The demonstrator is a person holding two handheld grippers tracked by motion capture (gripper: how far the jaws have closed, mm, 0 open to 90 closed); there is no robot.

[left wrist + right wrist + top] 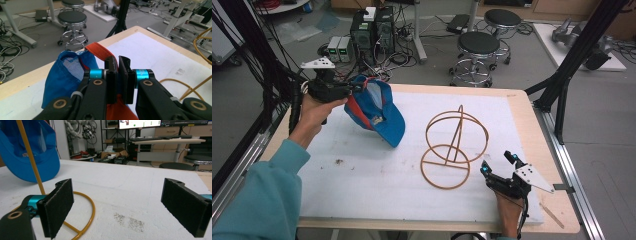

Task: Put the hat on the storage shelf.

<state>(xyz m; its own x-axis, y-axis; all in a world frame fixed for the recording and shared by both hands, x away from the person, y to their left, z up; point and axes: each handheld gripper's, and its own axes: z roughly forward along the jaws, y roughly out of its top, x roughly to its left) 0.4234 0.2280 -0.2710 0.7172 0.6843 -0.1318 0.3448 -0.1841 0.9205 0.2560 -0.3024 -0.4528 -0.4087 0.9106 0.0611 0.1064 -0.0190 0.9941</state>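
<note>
the right gripper (499, 167) rests on the white mat (362, 175), jaws spread wide, beside the wire stand (455, 147). the left gripper (351, 90) pinches the blue cap (379, 112) by its rim, held above the mat.

left hand-held gripper (354, 89) raised and clamped; right hand-held gripper (498, 164) low, jaws wide.

Teal sleeve (259, 200), black grippers, cyan-banded jaws

In the left gripper view the left tongs (117, 75) hide the blue cap's (62, 77) pinched edge; the wire stand (200, 50) is cut off at the right.
</note>
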